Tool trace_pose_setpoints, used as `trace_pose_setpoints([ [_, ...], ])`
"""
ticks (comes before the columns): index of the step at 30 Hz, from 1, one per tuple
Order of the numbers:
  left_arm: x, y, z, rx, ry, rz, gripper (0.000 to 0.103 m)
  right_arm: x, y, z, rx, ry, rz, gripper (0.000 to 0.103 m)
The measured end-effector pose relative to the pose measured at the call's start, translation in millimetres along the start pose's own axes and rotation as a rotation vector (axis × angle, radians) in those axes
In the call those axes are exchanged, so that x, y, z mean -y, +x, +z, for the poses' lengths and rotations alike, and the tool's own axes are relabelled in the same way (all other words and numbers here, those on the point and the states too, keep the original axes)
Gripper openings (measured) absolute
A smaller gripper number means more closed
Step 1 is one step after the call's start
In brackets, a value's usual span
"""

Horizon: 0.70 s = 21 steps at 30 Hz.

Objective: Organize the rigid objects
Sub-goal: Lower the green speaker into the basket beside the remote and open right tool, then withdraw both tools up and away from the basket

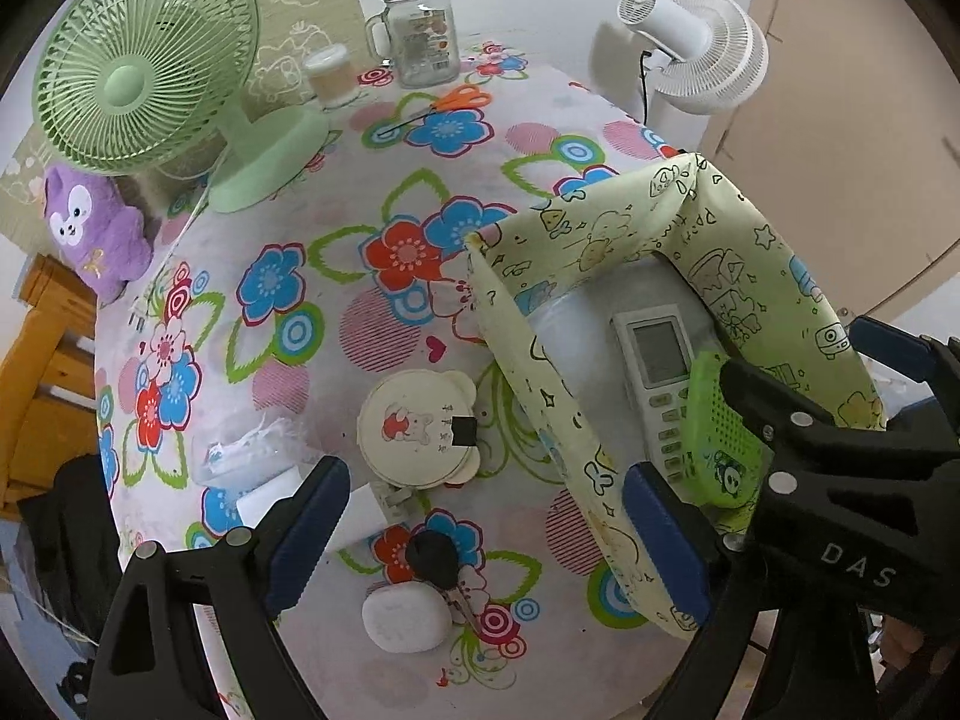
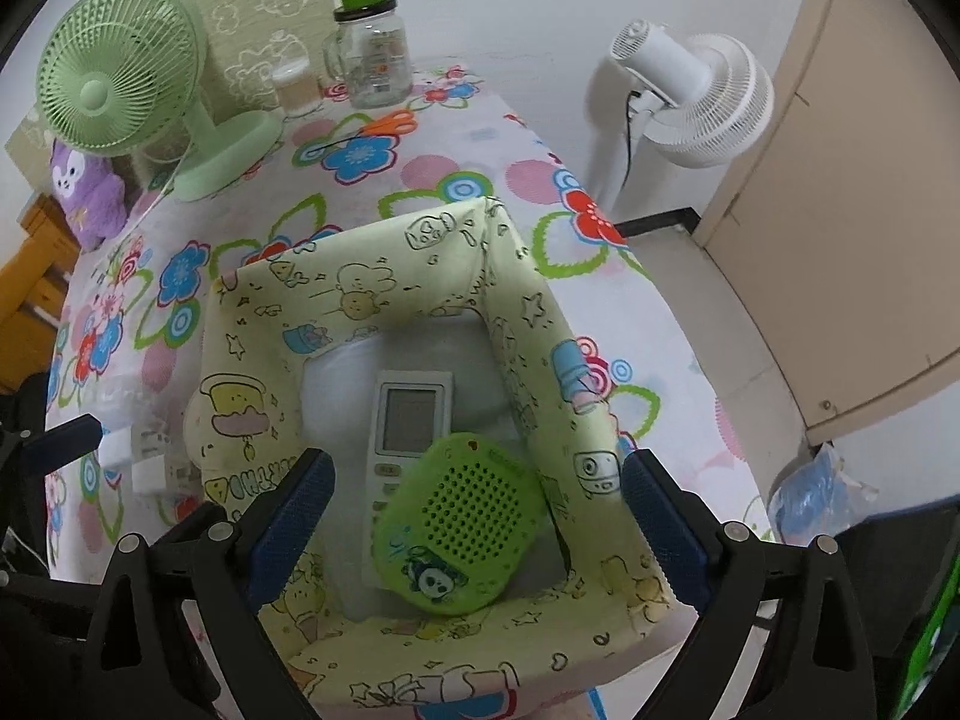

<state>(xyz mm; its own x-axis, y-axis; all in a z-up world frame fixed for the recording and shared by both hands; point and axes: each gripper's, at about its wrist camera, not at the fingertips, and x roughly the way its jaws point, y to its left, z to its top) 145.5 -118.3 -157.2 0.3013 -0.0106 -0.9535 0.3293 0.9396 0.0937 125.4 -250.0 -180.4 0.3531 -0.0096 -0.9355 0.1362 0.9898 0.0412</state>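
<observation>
While a floral tablecloth covered the surface [image 1: 372, 192], a pale wall and a beige door stood behind it. Two fans were counted: a green desk fan [image 1: 144, 78] on the surface and a white fan [image 2: 696, 96] off its edge. One yellow fabric storage box [image 2: 252, 360] sat near the surface's corner, and every place below is given from it. Inside it lay one white remote control [image 2: 411, 420] and one green perforated case [image 2: 459, 531], the case overlapping the remote's lower end. Just beside the box, away from the door, lay one round bear-print lid [image 1: 417, 429], one black-headed key [image 1: 435, 558] and one white pad [image 1: 405, 621]. Well beyond the box, by the wall, stood one glass mug jar [image 1: 420, 39] with a green cap, one small cup [image 1: 330, 75], one pair of orange scissors [image 1: 444, 105] and one purple plush toy [image 1: 99, 234].

The right gripper [image 2: 474, 528] hung over the box, its fingers spread wide with the green case between them, untouched. The left gripper [image 1: 486, 534] was likewise parted, gripping nothing, with the key and the white pad between its fingers.
</observation>
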Motion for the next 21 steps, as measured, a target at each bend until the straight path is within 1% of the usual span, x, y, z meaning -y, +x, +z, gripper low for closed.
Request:
trace_pose_setpoints([
  [5,2,-5,1,0.010,-0.007,0.008,0.094,8,-2,-1,-0.019,0.024,0.018,0.098],
  [8,2,-11,2,0.024,-0.031,0.011,0.094,11,-7,1,-0.010,0.024,0.035,0.098],
  [14,3,-29,1,0.057,-0.117,0.009,0.094,12,-25,13,0.040,-0.052,0.065,0.098],
  [21,-6,-50,-8,0.103,-0.249,0.015,0.094,6,-49,27,0.098,-0.157,0.128,0.098],
])
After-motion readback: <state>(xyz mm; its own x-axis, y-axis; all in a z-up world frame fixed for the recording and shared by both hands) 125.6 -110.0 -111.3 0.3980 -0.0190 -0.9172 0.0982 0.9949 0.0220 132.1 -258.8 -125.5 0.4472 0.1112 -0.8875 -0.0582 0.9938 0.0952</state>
